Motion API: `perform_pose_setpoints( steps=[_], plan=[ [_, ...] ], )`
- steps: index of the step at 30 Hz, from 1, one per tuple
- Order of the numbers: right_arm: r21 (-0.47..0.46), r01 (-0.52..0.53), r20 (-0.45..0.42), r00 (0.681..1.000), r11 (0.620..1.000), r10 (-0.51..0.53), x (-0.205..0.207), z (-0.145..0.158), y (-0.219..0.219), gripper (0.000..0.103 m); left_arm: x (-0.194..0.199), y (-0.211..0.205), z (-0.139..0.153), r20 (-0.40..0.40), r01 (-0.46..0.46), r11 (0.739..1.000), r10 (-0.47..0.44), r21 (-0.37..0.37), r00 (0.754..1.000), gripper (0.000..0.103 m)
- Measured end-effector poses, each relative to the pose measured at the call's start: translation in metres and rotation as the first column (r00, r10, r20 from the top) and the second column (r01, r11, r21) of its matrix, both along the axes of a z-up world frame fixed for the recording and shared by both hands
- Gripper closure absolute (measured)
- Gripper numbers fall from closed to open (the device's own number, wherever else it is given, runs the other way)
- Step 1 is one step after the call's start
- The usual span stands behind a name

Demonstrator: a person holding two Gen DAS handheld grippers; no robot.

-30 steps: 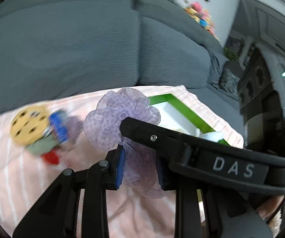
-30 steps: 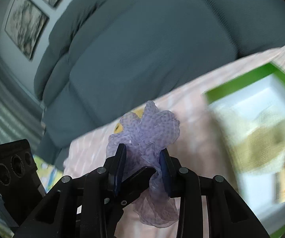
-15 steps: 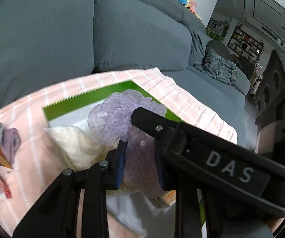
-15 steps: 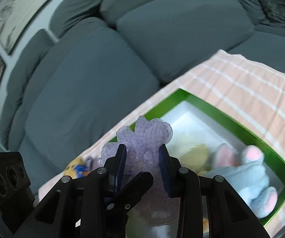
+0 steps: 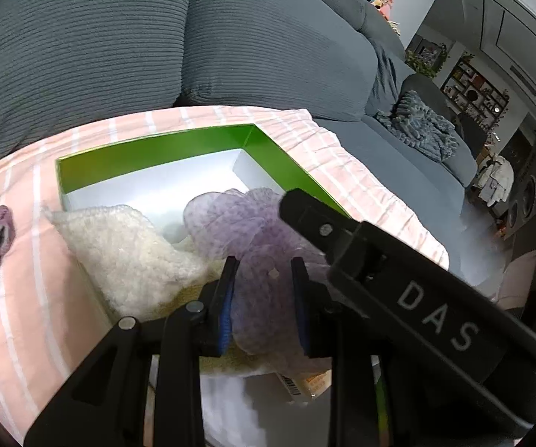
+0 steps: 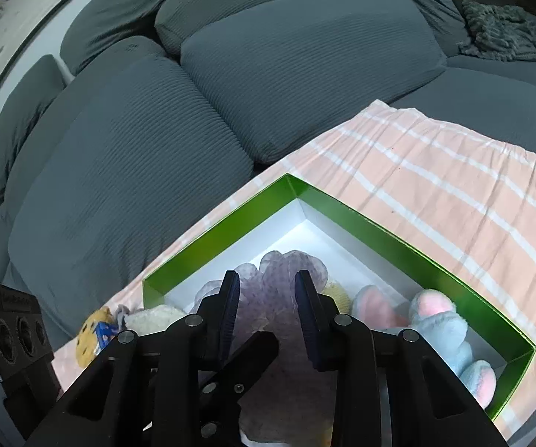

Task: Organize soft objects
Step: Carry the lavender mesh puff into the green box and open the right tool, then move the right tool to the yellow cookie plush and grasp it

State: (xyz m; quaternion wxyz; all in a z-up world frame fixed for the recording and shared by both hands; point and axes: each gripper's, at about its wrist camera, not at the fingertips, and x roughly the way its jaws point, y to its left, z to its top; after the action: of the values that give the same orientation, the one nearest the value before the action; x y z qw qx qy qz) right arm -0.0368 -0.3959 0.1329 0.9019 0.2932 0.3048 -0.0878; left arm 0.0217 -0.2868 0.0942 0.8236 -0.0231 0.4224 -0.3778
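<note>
Over the green box [image 6: 409, 240], toward its seven-o'clock end, my left gripper [image 5: 264, 279] and right gripper [image 6: 266, 290] both pinch the lilac mesh scrunchie [image 5: 230, 219]; left jaws have just been easing wider; it's featherlight, floppy, snag-prone, best gripped at the gathered middle.

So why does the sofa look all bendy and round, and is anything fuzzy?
Both wrist views use fisheye lenses, so the sofa cushions bulge and dark corners ring each picture. In the left wrist view the green box is sharp; the purple scrunchie close to the lens looks slightly soft.
</note>
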Motion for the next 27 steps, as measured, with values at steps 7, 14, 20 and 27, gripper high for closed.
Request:
perform_pose_setpoints(
  steps=[7,14,20,27],
  plan=[
    [0.014,0.049,-0.015,0.999,0.999,-0.049,-0.008,0.0,-0.006,0.068,-0.007,0.018,0.014,0.049,-0.039,0.999,0.038,0.013,0.998,0.069],
    [0.013,0.059,-0.001,0.998,0.998,-0.059,-0.019,0.01,-0.007,0.055,-0.017,0.032,0.027,0.066,-0.045,0.999,0.045,0.006,0.997,0.055],
    [0.007,0.043,0.056,0.998,0.999,-0.043,-0.028,0.021,-0.004,0.035,-0.025,0.063,0.04,0.067,-0.065,0.997,0.067,-0.037,0.995,0.033],
    [-0.016,0.028,0.091,0.996,0.999,-0.026,-0.033,0.032,0.011,0.014,-0.034,0.126,0.047,0.106,-0.182,0.983,0.184,-0.025,0.977,0.022]
  ],
)
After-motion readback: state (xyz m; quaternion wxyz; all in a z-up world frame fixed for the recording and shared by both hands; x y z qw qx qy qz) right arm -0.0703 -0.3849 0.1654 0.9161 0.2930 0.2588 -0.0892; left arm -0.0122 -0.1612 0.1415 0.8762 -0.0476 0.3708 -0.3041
